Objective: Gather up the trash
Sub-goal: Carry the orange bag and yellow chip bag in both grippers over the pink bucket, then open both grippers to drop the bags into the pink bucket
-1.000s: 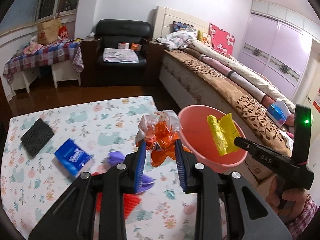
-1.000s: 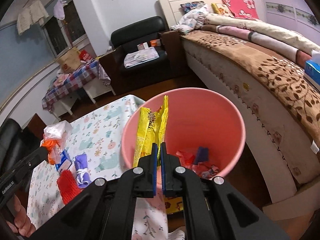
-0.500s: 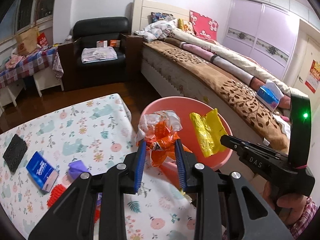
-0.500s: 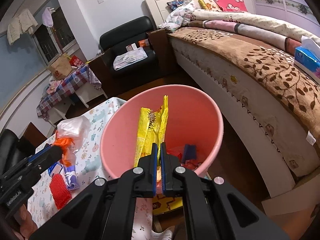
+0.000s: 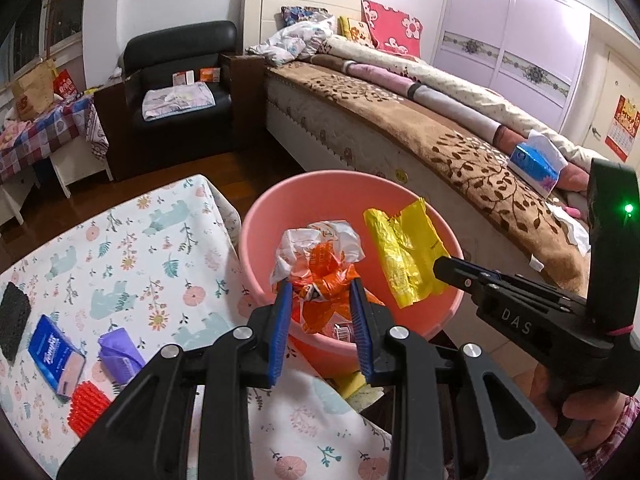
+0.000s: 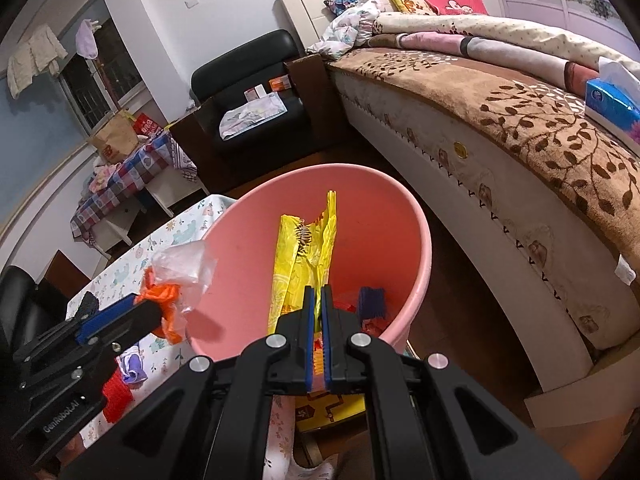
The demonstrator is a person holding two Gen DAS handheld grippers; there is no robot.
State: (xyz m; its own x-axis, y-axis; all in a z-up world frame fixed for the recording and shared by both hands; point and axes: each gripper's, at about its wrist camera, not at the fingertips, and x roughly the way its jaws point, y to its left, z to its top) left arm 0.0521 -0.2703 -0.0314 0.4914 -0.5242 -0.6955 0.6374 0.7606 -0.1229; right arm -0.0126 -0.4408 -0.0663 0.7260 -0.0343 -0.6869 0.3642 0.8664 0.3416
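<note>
A pink bin [image 5: 276, 216] [image 6: 404, 216] stands beside the floral table, with bits of trash at its bottom. My left gripper [image 5: 320, 292] is shut on a crumpled orange and white plastic bag [image 5: 320, 256] and holds it over the bin's near rim; the bag also shows in the right wrist view [image 6: 176, 276]. My right gripper [image 6: 317, 300] is shut on a yellow plastic bag [image 6: 308, 252] and holds it above the bin's opening. In the left wrist view the right gripper [image 5: 440, 266] holds the yellow bag [image 5: 404, 256] from the right.
On the floral table [image 5: 132, 240] lie a blue tissue pack [image 5: 54, 354], a purple item [image 5: 120, 354], a red mesh piece [image 5: 86, 408] and a black pad [image 5: 14, 316]. A bed [image 5: 440, 136] runs along the right. A black armchair [image 5: 180, 76] stands behind.
Both grippers moved toward the bin with their bags. The orange and white bag went from above the table to over the bin's rim. The yellow bag stays above the opening.
</note>
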